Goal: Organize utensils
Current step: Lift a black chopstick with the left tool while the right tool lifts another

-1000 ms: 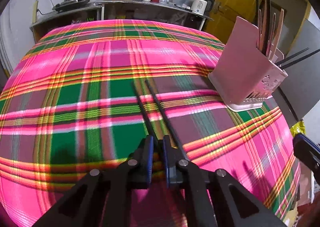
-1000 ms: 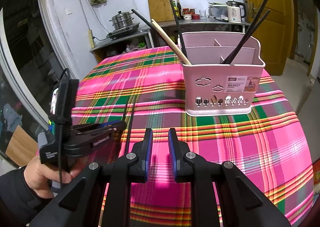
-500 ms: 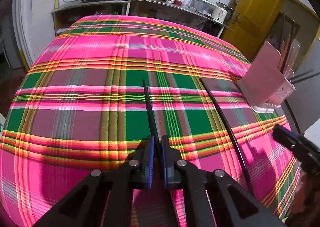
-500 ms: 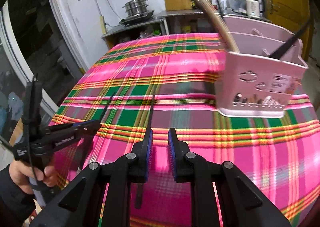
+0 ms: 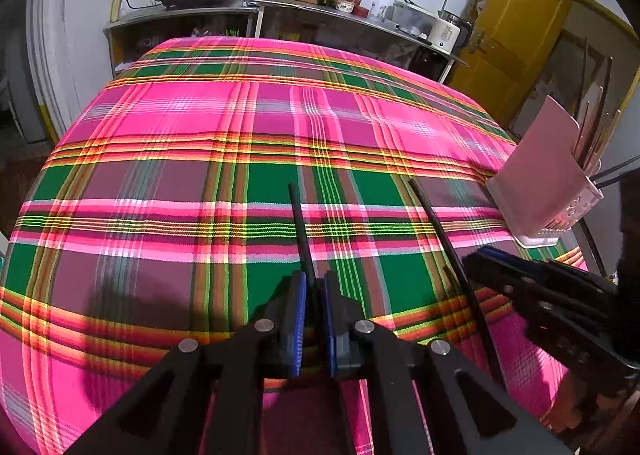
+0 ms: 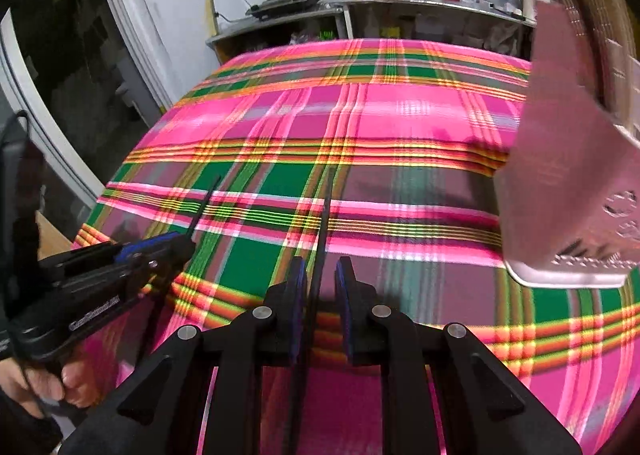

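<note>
Both tongs angled down, one clamped, one parted

The left tongs are pointed steeply downward and their blue pads are pressed together on a thin black stick that juts forward from between them. In the right wrist view they are seen at the lower left, carried by a bare hand wrapped round the grip, with a dark sleeve at the wrist. The right tongs are tilted downward too; their jaws are held a little apart, and a second black stick is seen in the gap, untouched by the pads.
</note>
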`<move>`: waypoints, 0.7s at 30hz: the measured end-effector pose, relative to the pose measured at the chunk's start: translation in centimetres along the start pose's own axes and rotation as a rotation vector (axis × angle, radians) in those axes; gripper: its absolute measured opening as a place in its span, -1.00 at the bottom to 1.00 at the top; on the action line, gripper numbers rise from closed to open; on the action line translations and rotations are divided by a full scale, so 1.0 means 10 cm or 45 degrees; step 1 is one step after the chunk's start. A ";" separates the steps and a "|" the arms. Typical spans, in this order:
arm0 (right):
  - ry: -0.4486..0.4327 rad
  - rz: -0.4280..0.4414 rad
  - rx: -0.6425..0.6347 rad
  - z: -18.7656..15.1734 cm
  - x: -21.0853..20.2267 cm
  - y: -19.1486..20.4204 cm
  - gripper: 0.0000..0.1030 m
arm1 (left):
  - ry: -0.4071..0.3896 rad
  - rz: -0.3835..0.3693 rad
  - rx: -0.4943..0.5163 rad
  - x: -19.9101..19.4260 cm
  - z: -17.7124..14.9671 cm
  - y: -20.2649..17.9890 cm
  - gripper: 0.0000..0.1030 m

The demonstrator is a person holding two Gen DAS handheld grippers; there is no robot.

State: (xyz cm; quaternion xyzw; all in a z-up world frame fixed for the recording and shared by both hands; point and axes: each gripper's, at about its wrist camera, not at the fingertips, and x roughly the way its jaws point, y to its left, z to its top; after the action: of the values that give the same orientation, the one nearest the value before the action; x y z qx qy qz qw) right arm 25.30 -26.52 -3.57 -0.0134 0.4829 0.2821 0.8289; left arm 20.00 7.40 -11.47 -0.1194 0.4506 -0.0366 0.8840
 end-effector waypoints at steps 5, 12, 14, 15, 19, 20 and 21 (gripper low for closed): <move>0.027 -0.022 -0.022 0.06 0.15 0.04 -0.69 | -0.006 0.027 0.040 0.02 0.02 -0.05 -0.84; 0.040 -0.055 -0.035 0.11 0.20 0.07 -0.86 | 0.002 0.068 0.103 0.06 0.05 -0.11 -0.85; 0.051 -0.035 -0.009 0.12 0.20 0.05 -0.88 | 0.008 0.071 0.103 0.06 0.07 -0.11 -0.87; 0.057 -0.019 0.003 0.13 0.19 0.03 -0.88 | 0.014 0.075 0.106 0.06 0.07 -0.12 -0.87; 0.041 0.008 0.005 0.11 0.09 0.04 -0.89 | 0.026 0.046 0.088 0.04 0.07 -0.12 -0.91; 0.031 0.014 0.004 0.11 0.05 0.04 -0.89 | 0.024 0.041 0.082 0.01 0.07 -0.11 -0.91; 0.021 0.017 0.001 0.11 0.01 0.04 -0.89 | 0.020 0.037 0.078 -0.01 0.07 -0.12 -0.91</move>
State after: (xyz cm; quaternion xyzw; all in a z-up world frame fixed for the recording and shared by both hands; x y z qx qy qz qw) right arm 25.99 -25.80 -2.94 -0.0121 0.4900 0.2872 0.8230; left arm 20.56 6.41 -10.71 -0.0852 0.4579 -0.0384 0.8841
